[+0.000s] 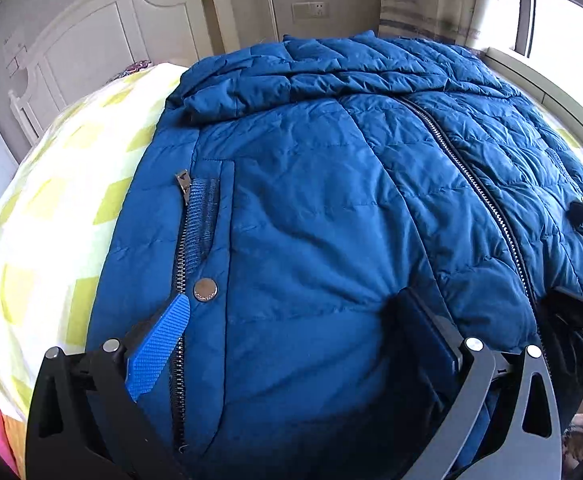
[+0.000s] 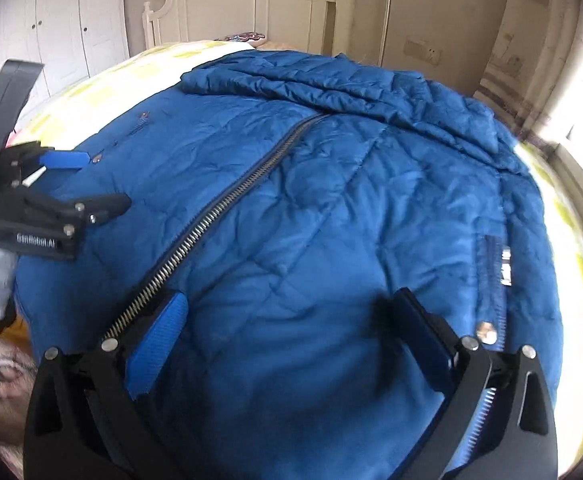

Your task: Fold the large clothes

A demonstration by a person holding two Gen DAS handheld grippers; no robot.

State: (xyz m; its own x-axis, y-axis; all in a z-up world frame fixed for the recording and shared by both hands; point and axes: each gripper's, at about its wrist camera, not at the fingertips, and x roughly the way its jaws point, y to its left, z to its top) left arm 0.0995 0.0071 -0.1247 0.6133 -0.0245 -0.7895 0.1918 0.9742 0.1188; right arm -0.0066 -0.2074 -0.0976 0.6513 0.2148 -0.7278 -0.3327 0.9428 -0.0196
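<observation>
Left wrist view shows my left gripper (image 1: 291, 344) and right gripper (image 2: 287, 340), jaws apart, over the quilted blue zip-front padded jacket (image 1: 323, 220) on the yellow-checked bed sheet (image 1: 51, 220).

Left gripper (image 1: 291, 332) spread wide over blue jacket (image 1: 331, 220), apparently touching.

Bed (image 1: 51, 208) in yellow-checked sheet, blue quilted jacket (image 1: 311, 220) spread on top.
</observation>
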